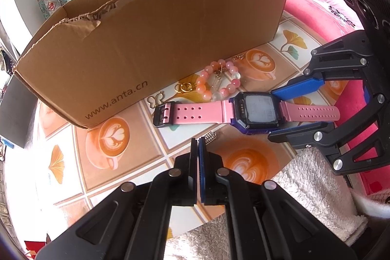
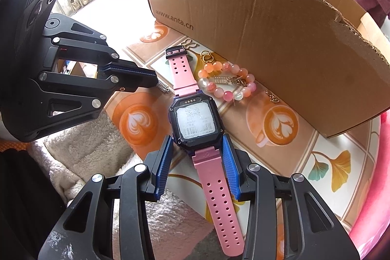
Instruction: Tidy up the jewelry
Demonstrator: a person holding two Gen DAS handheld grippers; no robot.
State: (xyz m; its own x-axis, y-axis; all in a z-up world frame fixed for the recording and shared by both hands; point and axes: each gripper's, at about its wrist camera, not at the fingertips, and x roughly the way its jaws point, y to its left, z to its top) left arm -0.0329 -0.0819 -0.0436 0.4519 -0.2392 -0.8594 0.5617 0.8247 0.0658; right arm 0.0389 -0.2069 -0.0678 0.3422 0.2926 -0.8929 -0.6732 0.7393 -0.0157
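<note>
Right now our right gripper (image 2: 197,152) stands wide apart, its blue pads (image 2: 163,163) flanking the pink watch (image 2: 195,118) where the lower strap joins the case; the pads sit just beside the watch, and we cannot tell whether either touches it. The watch lies flat on the patterned tablecloth (image 2: 287,157), face down with a barcode sticker showing, its buckle end pointing toward 12 o'clock in the right wrist view.

Our left gripper (image 1: 198,145) is pressed together, fingers (image 1: 193,162) meeting with nothing between them. Its tips hover just beside a small metal spring (image 1: 210,137) at 1 o'clock from them in the left wrist view.

A pink bead bracelet (image 2: 226,82) lies at 1 o'clock from the watch case, between the watch and the cardboard box (image 2: 268,35). Gold rings (image 2: 207,56) and a butterfly charm (image 2: 190,43) lie near the buckle, close to the box wall. A white towel (image 1: 316,187) lies under both grippers.
</note>
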